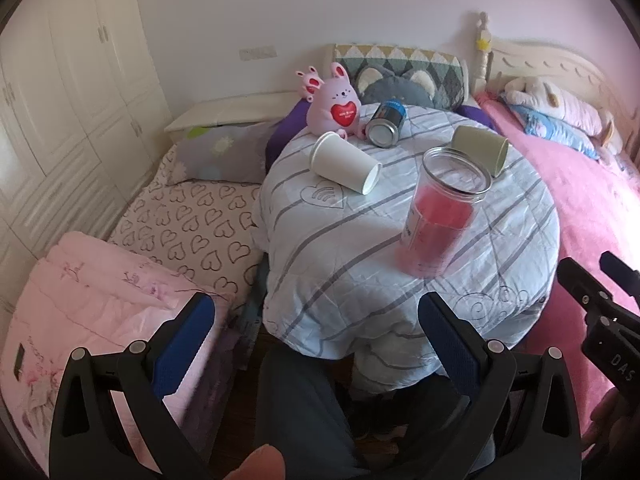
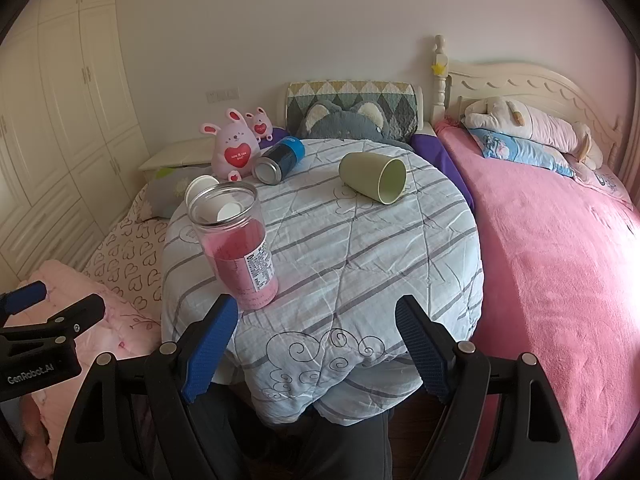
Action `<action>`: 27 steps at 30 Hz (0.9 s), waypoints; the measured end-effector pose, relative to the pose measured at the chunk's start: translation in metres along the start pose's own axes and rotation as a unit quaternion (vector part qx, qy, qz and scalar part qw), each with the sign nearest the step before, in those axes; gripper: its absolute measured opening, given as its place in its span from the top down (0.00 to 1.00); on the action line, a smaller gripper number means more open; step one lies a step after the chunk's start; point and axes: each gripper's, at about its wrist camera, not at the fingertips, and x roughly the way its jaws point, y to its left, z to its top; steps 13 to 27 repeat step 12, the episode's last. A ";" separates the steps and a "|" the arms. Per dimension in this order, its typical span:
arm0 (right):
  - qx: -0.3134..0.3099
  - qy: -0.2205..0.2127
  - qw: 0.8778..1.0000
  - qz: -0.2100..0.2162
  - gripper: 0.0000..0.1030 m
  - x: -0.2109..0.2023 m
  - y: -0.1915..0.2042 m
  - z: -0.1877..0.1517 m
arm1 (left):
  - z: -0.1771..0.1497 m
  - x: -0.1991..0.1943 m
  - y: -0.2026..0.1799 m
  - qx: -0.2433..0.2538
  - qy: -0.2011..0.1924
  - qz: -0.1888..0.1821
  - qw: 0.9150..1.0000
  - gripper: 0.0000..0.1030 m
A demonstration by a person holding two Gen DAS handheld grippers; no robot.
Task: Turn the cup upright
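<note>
A white paper cup (image 1: 345,163) lies on its side on the round table (image 1: 360,272), mouth toward the front right; in the right wrist view it (image 2: 200,188) is partly hidden behind the jar. A green cup (image 2: 373,177) lies on its side at the back right, also in the left wrist view (image 1: 482,149). My left gripper (image 1: 316,336) is open and empty, short of the table's front edge. My right gripper (image 2: 318,344) is open and empty at the front edge.
An open clear jar with pink contents (image 2: 236,246) stands at the front of the table. A blue can (image 2: 280,160) lies on its side by a pink bunny toy (image 2: 234,148). A pink bed (image 2: 560,260) is at right, a heart-patterned bed (image 1: 192,228) at left.
</note>
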 end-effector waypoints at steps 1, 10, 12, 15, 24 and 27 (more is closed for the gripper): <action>0.000 0.000 1.000 0.000 0.20 0.000 0.000 0.000 | 0.000 0.000 -0.001 0.001 0.000 0.002 1.000 0.00; 0.002 0.005 1.000 -0.001 0.20 0.003 -0.003 -0.004 | 0.002 -0.001 0.002 -0.012 -0.004 -0.044 0.999 0.00; 0.002 0.005 1.000 -0.001 0.20 0.003 -0.003 -0.003 | 0.002 -0.001 0.001 -0.013 -0.004 -0.040 0.999 0.00; 0.002 0.005 1.000 -0.001 0.20 0.003 -0.003 -0.003 | 0.002 -0.001 0.001 -0.013 -0.004 -0.040 0.999 0.00; 0.002 0.005 1.000 -0.001 0.20 0.003 -0.003 -0.003 | 0.002 -0.001 0.001 -0.013 -0.004 -0.040 0.999 0.00; 0.002 0.005 1.000 -0.001 0.20 0.003 -0.003 -0.003 | 0.002 -0.001 0.001 -0.013 -0.004 -0.040 0.999 0.00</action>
